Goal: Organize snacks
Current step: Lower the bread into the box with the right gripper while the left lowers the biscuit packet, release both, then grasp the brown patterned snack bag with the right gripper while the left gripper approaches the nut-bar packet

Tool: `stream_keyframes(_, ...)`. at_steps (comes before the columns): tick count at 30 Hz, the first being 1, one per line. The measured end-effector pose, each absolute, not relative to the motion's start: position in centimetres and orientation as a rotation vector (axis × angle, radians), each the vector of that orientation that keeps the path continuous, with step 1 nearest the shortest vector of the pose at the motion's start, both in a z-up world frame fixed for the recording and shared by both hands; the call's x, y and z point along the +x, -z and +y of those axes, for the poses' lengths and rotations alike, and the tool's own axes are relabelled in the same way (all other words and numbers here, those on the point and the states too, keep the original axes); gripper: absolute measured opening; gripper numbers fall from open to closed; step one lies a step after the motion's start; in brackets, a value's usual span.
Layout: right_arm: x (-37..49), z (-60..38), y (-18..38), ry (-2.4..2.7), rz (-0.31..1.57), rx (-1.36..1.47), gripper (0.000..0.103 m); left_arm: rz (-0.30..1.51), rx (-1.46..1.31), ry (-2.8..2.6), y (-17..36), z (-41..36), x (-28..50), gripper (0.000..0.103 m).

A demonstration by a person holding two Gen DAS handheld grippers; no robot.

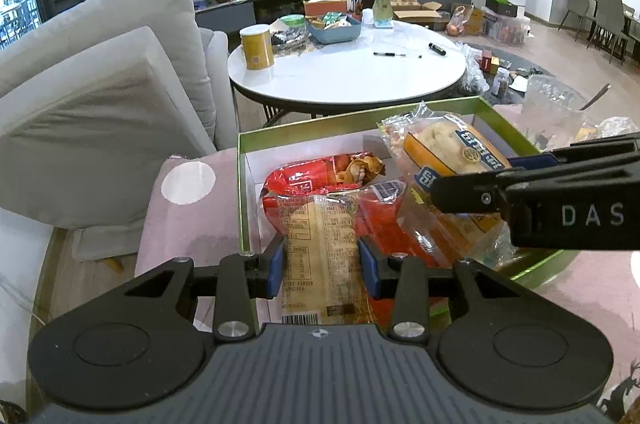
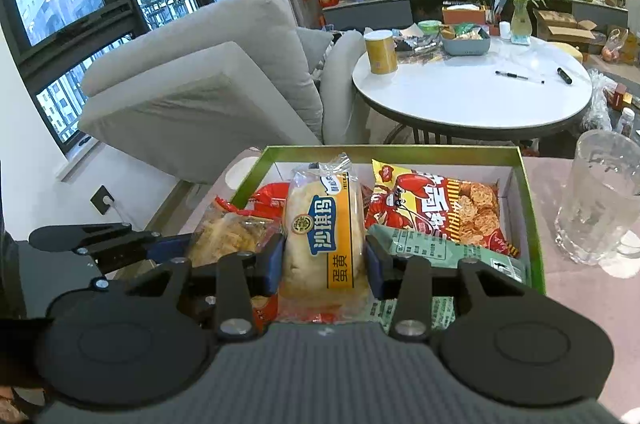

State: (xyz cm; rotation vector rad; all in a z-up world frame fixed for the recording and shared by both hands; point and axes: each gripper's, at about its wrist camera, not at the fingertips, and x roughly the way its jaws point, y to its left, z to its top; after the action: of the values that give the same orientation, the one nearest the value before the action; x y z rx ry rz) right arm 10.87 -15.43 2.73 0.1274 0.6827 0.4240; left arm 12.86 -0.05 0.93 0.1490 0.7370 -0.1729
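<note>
A green-rimmed box (image 1: 360, 122) (image 2: 532, 208) with a white inside holds several snack packs. My left gripper (image 1: 322, 264) is shut on a clear pack of a long pastry (image 1: 320, 244), label side up, at the box's near left. My right gripper (image 2: 325, 264) is shut on a yellow-labelled bread pack (image 2: 324, 228), held over the box; it shows in the left wrist view (image 1: 448, 152), with the right gripper (image 1: 472, 196) coming in from the right. A red pack (image 1: 304, 178), a red lobster-print crisp pack (image 2: 436, 208) and a green pack (image 2: 440, 252) lie in the box.
The box sits on a pink cloth (image 1: 188, 224). A crumpled clear plastic bag (image 2: 600, 196) stands right of the box. A white round table (image 1: 348, 68) with a yellow can (image 1: 258, 46) and a blue basket (image 1: 336, 30) is behind. A grey sofa (image 1: 100, 84) is left.
</note>
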Motion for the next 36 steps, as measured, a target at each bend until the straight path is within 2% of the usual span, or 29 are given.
stream_keyframes(1, 11.1, -15.4, -2.5, -0.422, 0.685, 0.127, 0.077, 0.738, 0.151, 0.171, -0.8, -0.1, 13.1, 0.039)
stream_keyframes(3, 11.3, -15.4, -2.3, -0.407, 0.682, 0.135, 0.079, 0.734, 0.163, 0.146, -0.5, -0.2, 13.1, 0.057)
stream_keyframes(5, 11.2, -15.8, -2.3, -0.405, 0.674, 0.158, 0.079, 0.722, 0.177, 0.14, -0.4, -0.3, 13.0, 0.063)
stream_keyframes(25, 7.5, -18.3, -3.2, -0.347, 0.662, 0.118, 0.079, 0.689, 0.241, 0.124, -1.4, -1.0, 9.5, 0.081)
stream_keyframes(36, 3.5, -20.4, -1.5, -0.312, 0.706, 0.09, 0.08, 0.738, 0.204, 0.161, -0.3, -0.3, 4.7, 0.084)
